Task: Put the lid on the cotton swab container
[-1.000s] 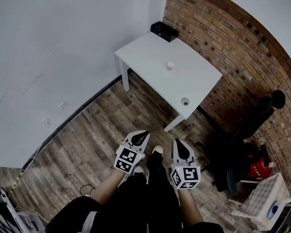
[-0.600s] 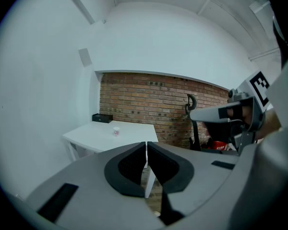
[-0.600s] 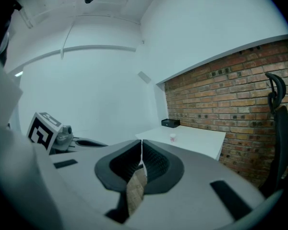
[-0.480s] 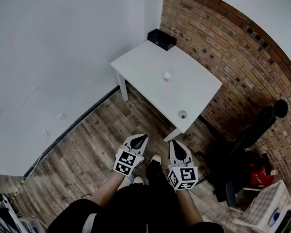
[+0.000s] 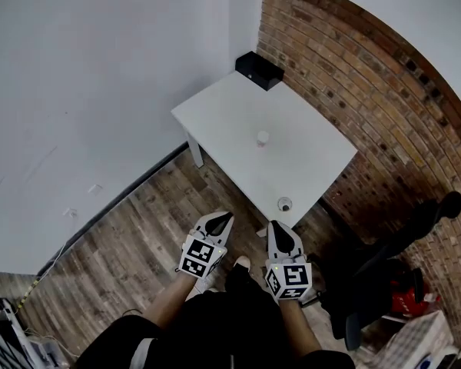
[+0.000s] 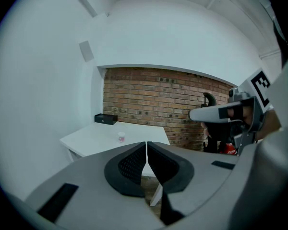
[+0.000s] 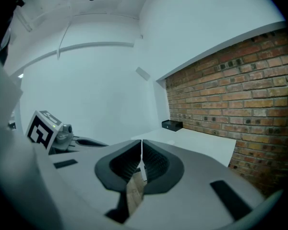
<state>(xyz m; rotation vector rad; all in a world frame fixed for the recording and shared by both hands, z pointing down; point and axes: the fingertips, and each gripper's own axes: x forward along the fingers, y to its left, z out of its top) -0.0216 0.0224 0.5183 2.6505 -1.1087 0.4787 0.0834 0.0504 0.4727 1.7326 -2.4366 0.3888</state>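
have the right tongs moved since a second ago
Yes. The right tongs have come forward toward the white table; their tips now sit just short of its near corner, close to the round lid.

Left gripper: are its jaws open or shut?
Shut. The left gripper has its jaws pressed together along one thin seam, with nothing between them.

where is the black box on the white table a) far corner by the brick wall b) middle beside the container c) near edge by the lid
a: the black box sits at the far corner of the table against the brick wall, well apart from the container mid-table and the lid near the front edge.
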